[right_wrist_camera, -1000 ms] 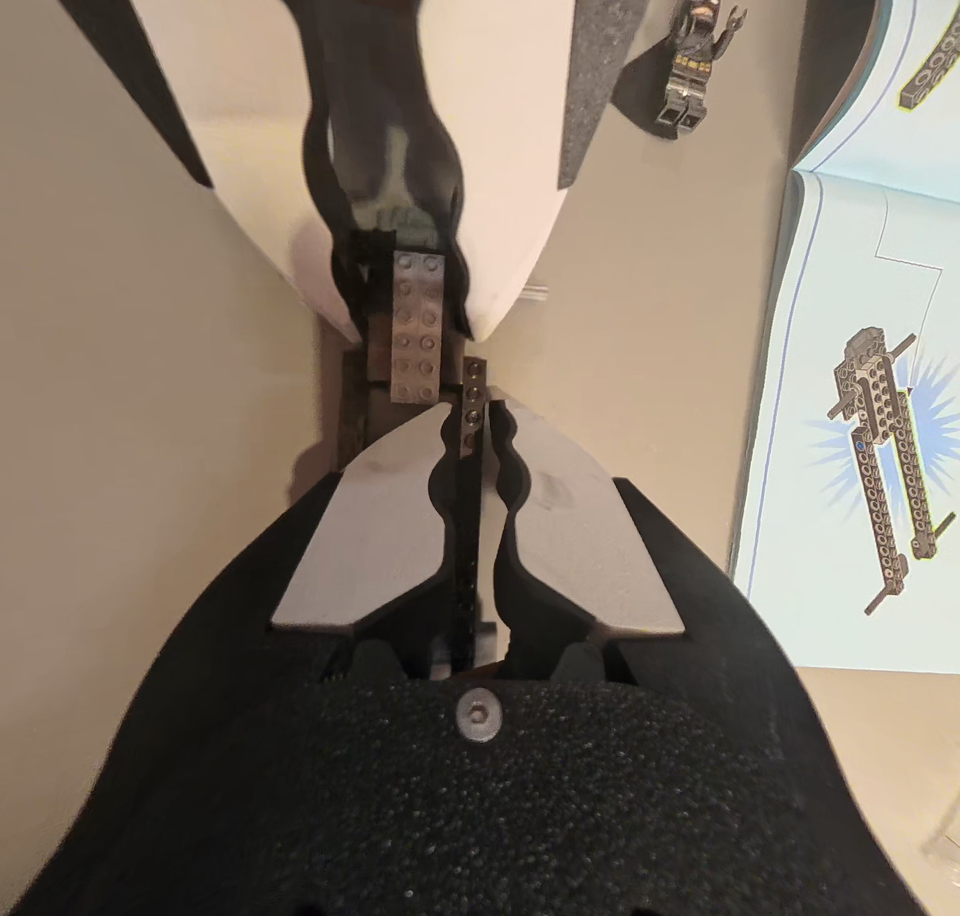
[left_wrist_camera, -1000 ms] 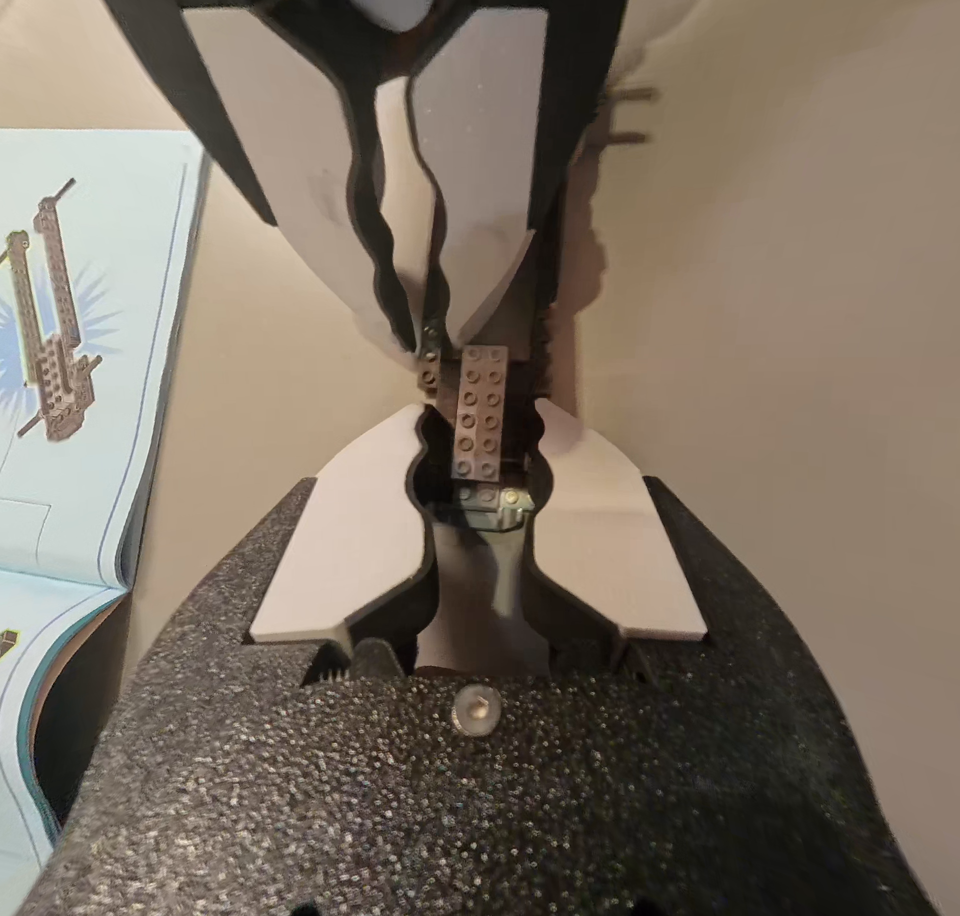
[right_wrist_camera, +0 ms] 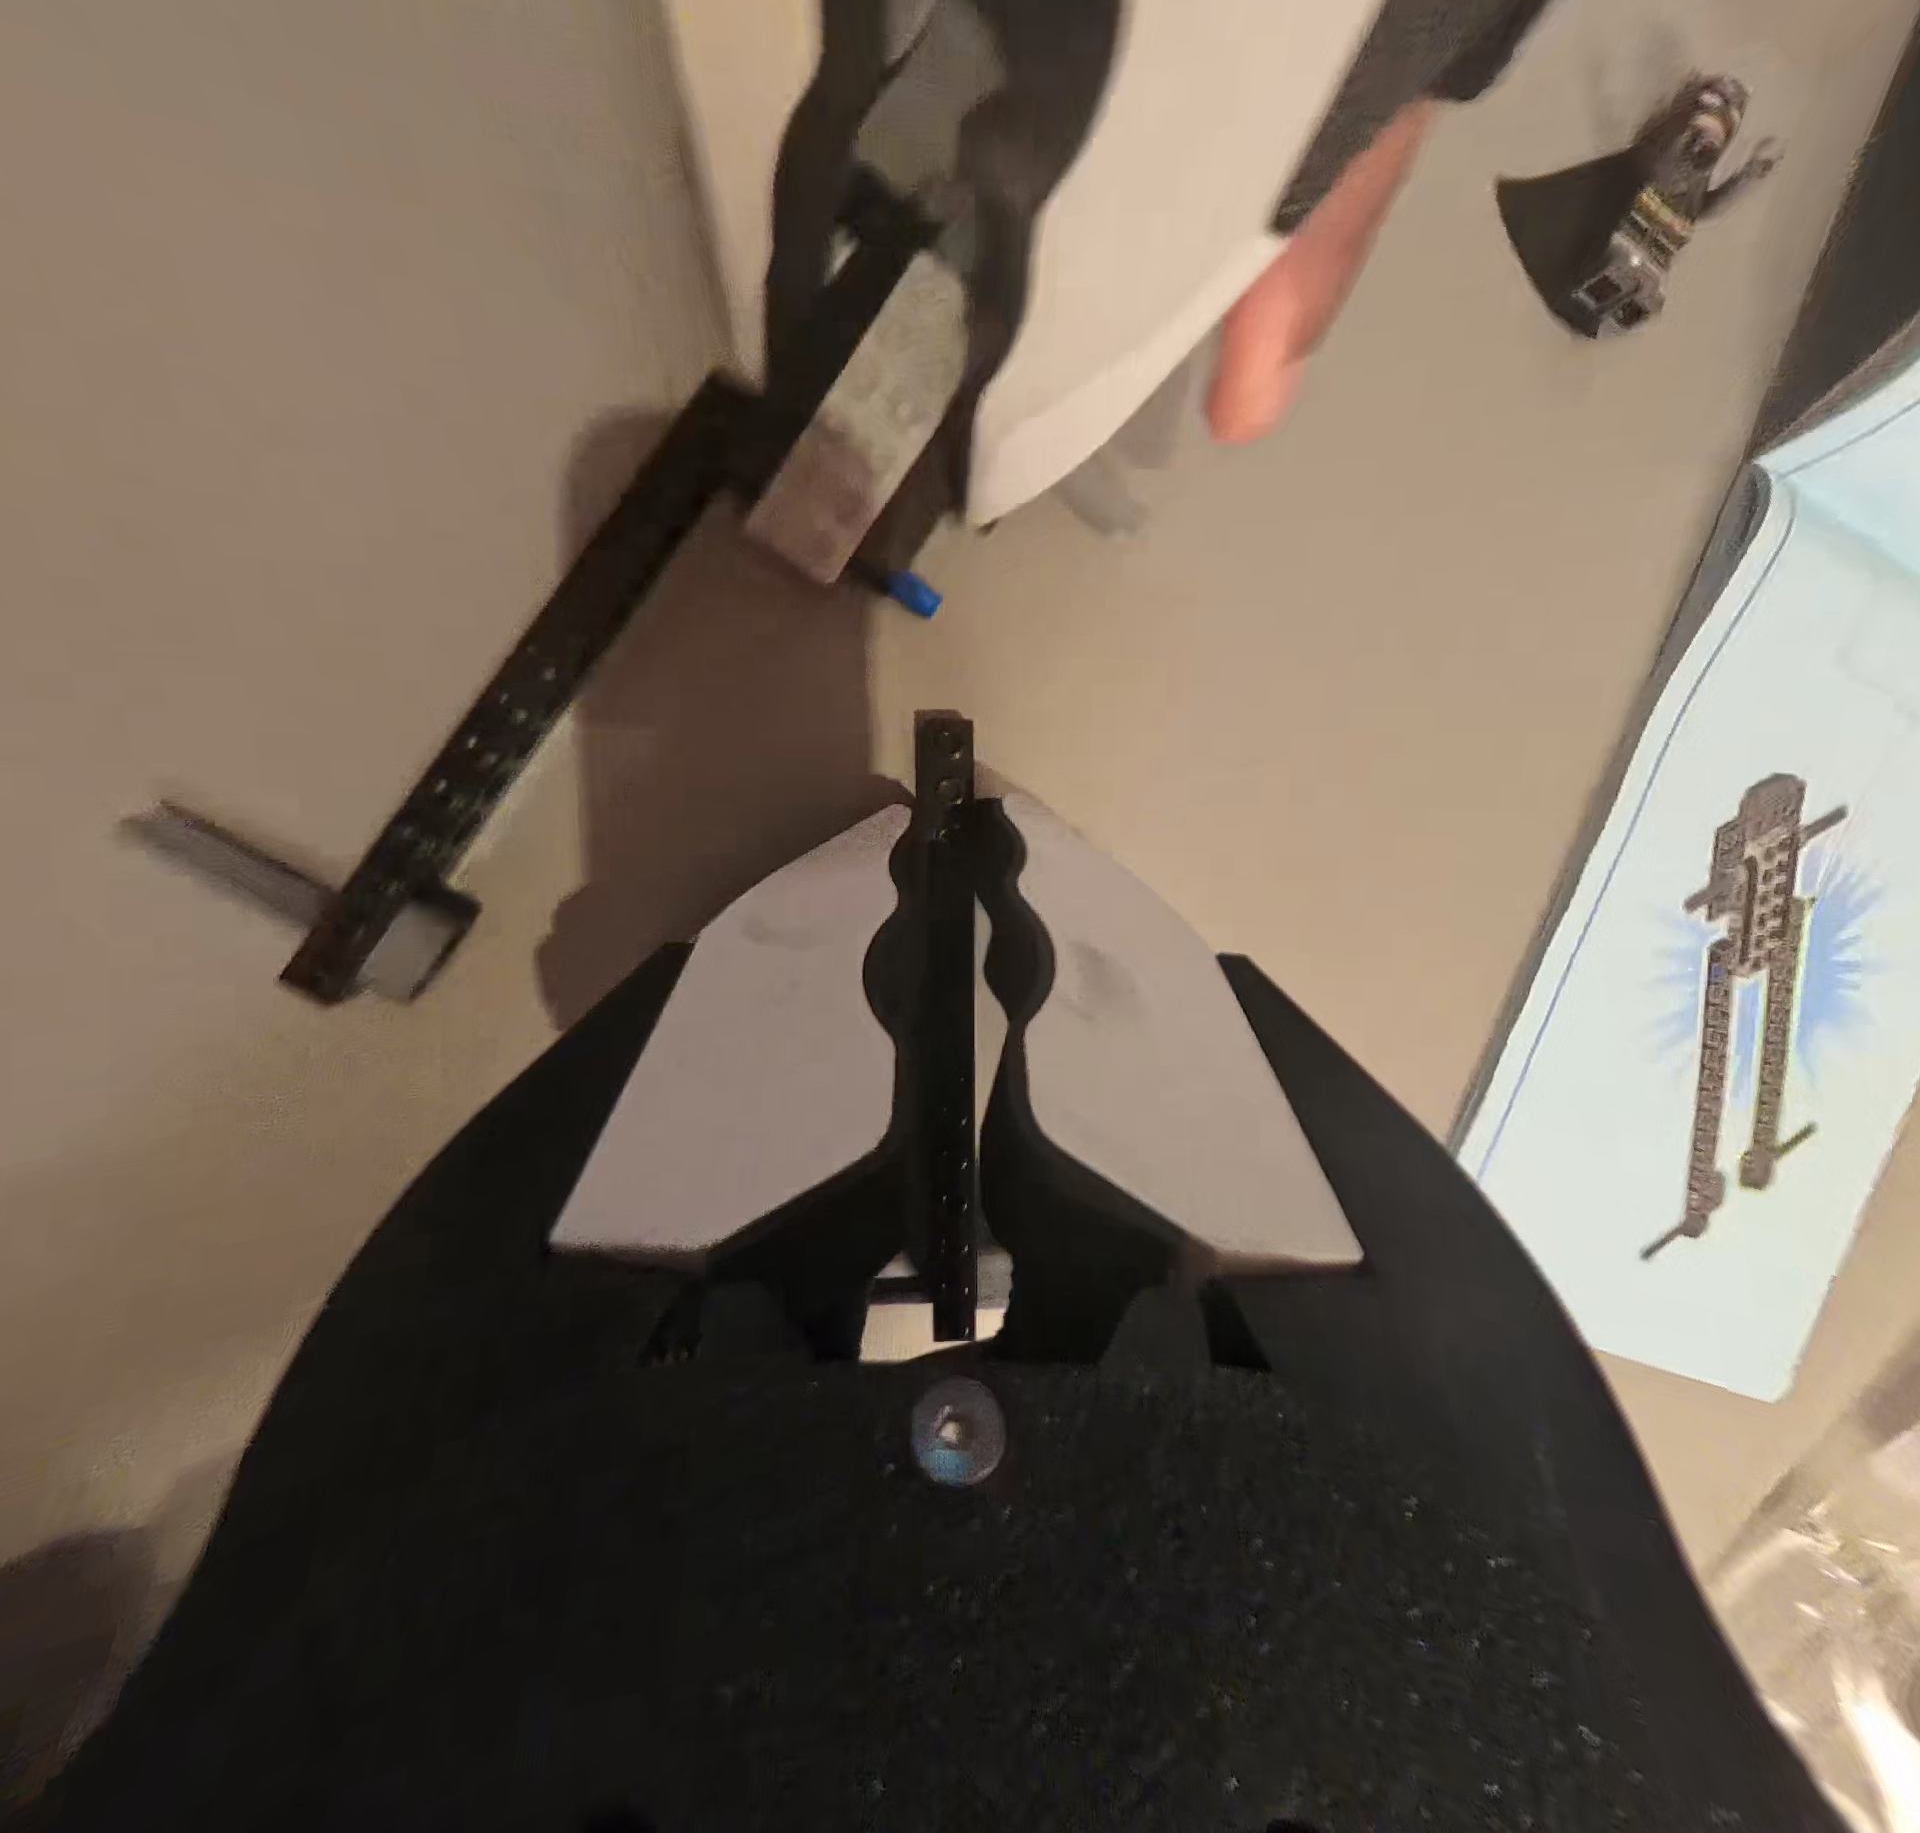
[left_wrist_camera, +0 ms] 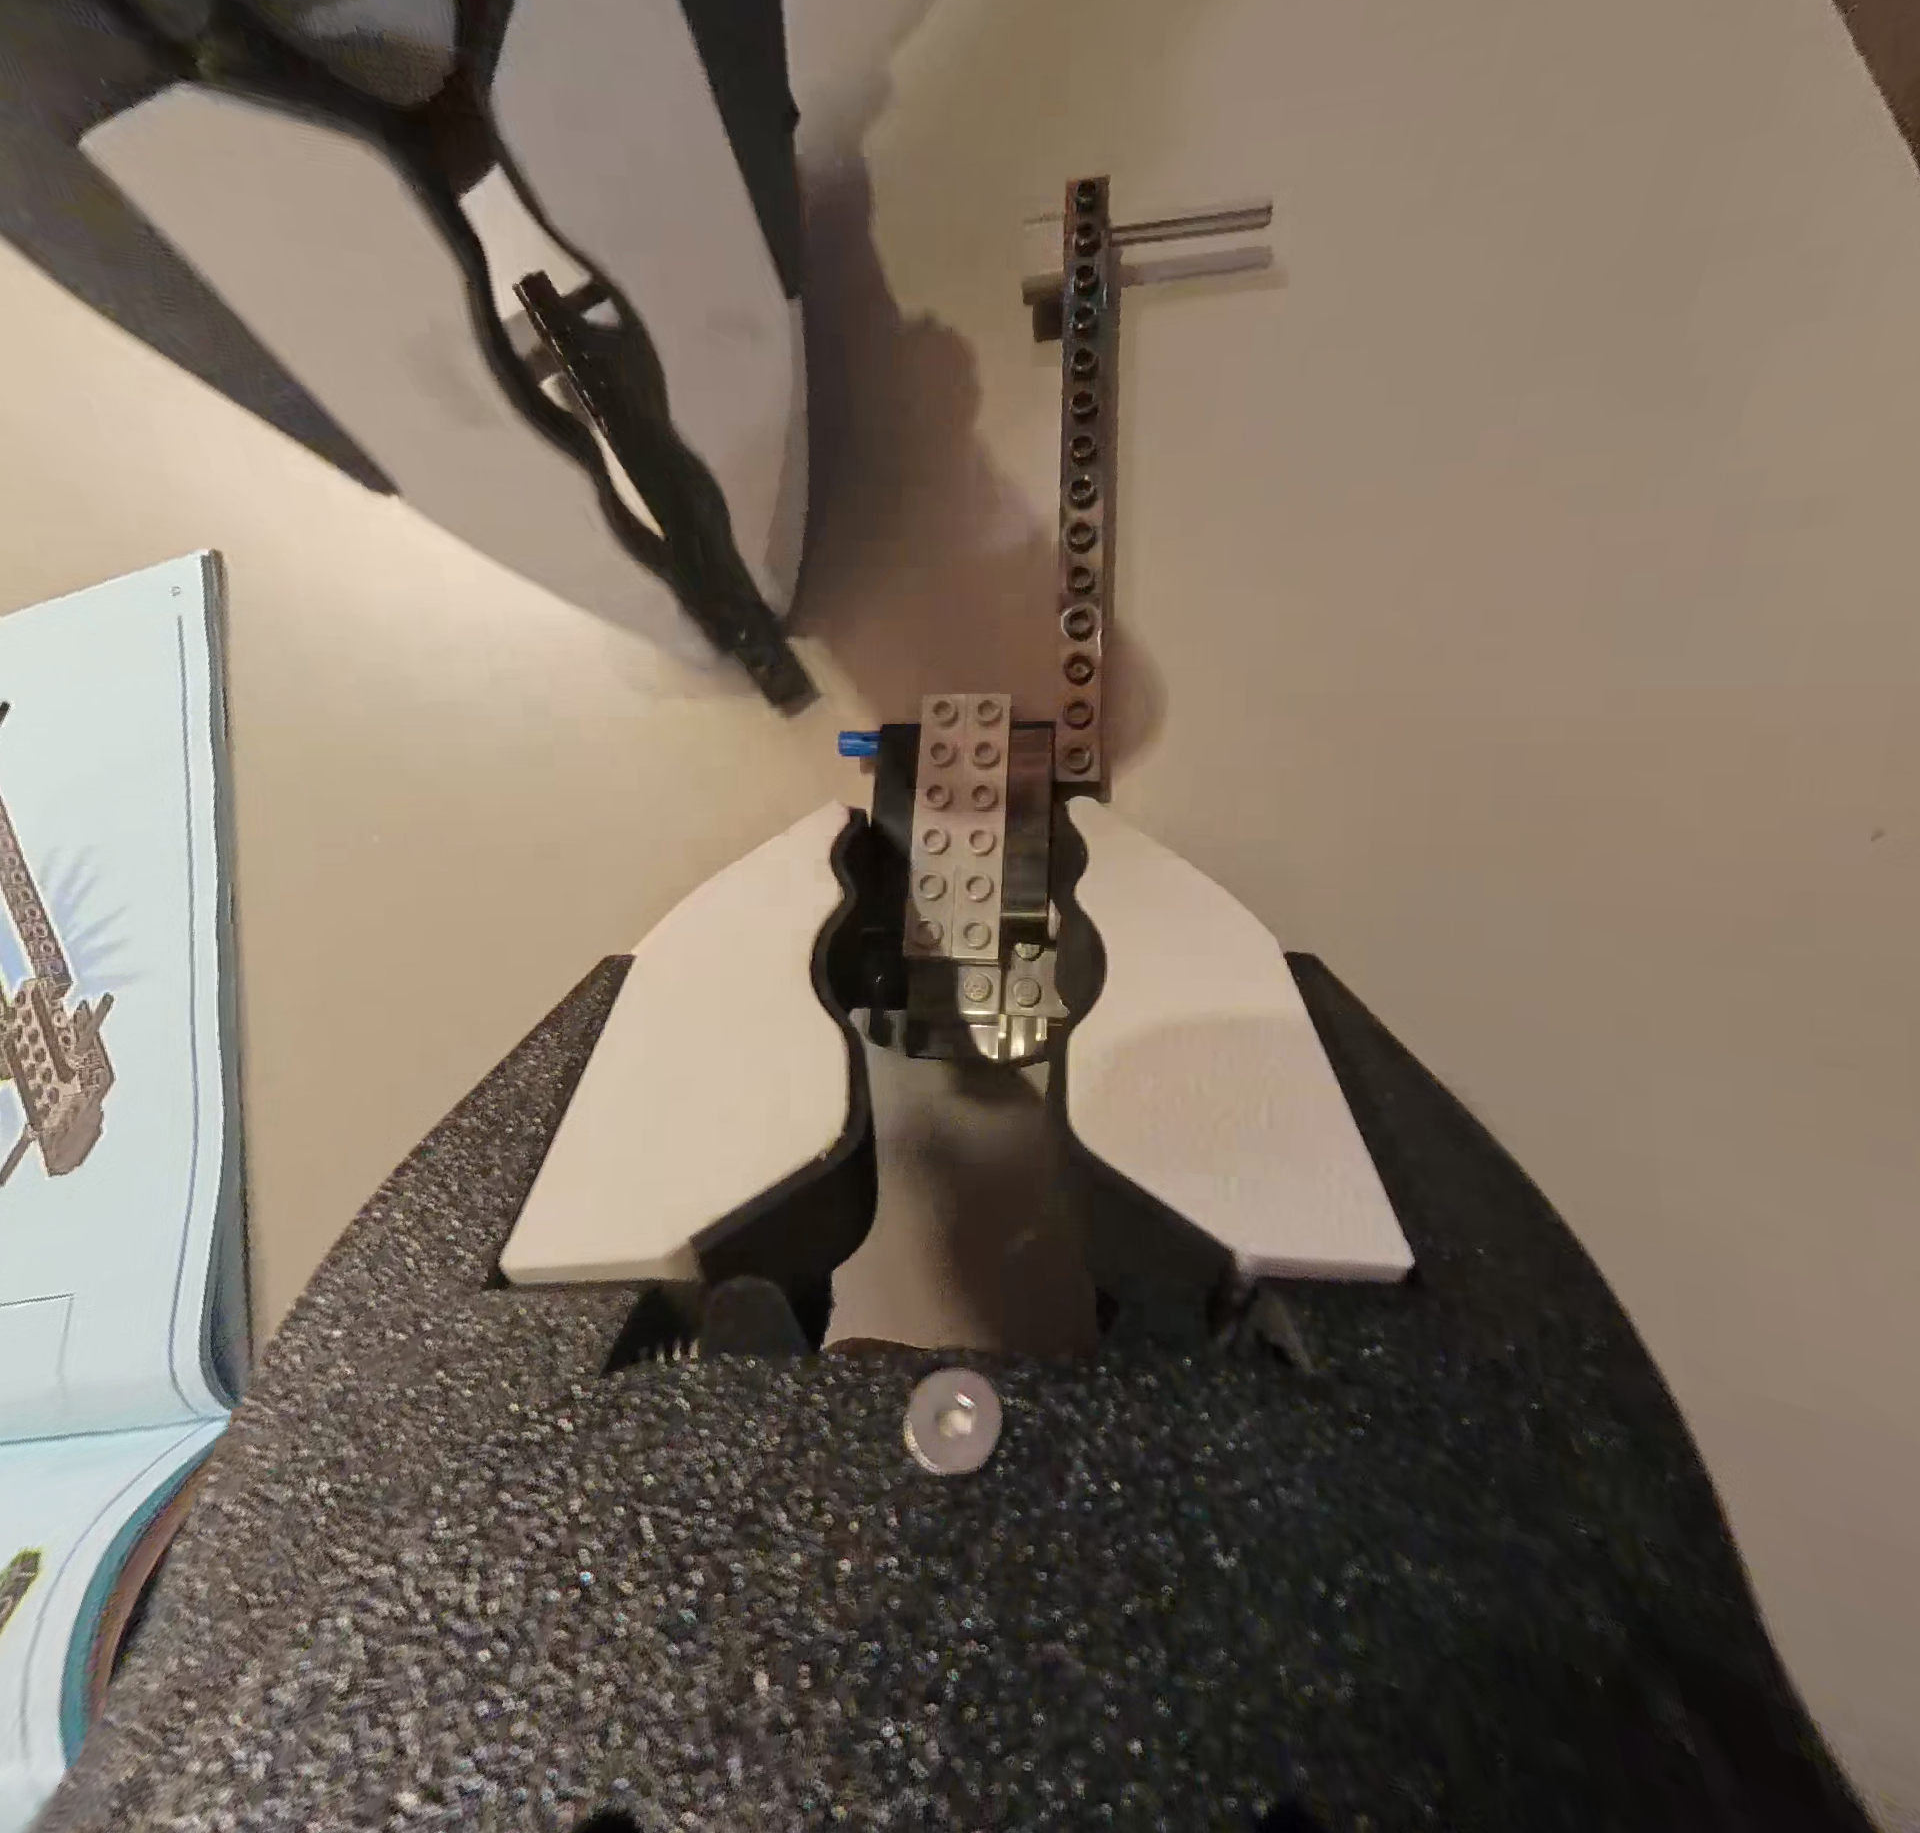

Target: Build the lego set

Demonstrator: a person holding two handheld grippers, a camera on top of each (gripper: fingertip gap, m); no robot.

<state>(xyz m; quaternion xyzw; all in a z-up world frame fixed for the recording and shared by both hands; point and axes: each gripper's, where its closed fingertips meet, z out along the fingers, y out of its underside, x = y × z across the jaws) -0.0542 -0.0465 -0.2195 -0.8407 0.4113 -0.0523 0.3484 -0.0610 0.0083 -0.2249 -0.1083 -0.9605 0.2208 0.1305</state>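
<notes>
Left gripper point(left_wrist_camera: 961, 817) clamped on brick assembly point(left_wrist_camera: 961, 838) topped by grey studded plate, blue pin point(left_wrist_camera: 854, 741) protruding at its left, long holed beam point(left_wrist_camera: 1086, 495) ahead-right, right gripper point(right_wrist_camera: 948, 807) pinching thin black holed beam point(right_wrist_camera: 948, 1004), booklet point(right_wrist_camera: 1704, 952) to its right, minifigure point(right_wrist_camera: 1652, 214) far ahead-right

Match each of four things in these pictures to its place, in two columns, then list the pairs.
1. grey plate
2. black beam
3. booklet
4. minifigure

A. lying on the table beyond the booklet
B. between the left gripper's fingers
C. open on the table
D. between the right gripper's fingers

Pairs: 1-B, 2-D, 3-C, 4-A
</notes>
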